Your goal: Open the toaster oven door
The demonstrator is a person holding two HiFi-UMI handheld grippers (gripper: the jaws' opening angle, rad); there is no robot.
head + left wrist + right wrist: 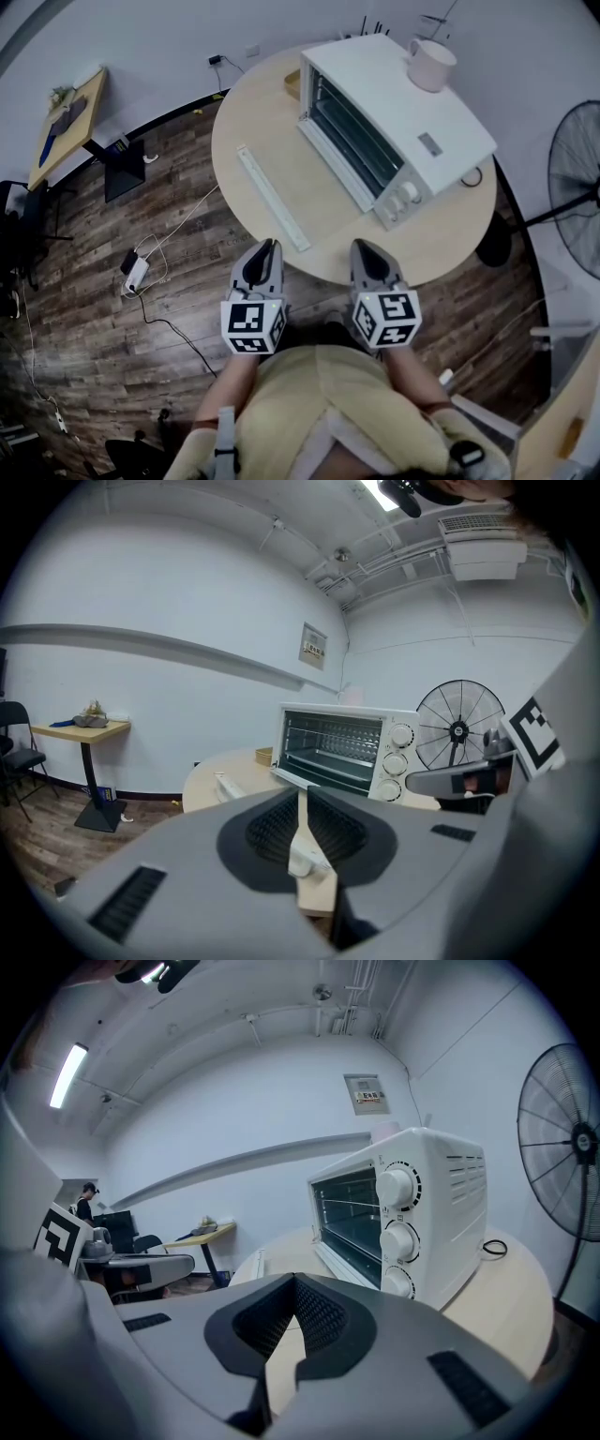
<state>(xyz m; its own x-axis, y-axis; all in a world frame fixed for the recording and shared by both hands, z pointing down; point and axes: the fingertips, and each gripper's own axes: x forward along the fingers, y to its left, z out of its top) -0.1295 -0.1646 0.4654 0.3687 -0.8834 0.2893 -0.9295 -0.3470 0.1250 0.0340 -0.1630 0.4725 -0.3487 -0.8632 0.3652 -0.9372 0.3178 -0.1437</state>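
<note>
- The oven [394, 122] sits on the round tabletop [246, 131]. Its glass door [352, 141] faces both tongs and looks closed.
- A mug [431, 64] stands on the oven's top, at the far corner. A sharp tug on the door could rock the oven and tip it.
- Unbraced, the oven may slide instead of opening.
- In front of the oven, off its edge of the tabletop, the left tongs [269, 246] are a thin slit apart and the right tongs [366, 247] meet at the tips. Both are empty and too narrow to take the door, so they would skid off.
- A white strip [272, 197] before the oven could snag a falling door.
</note>
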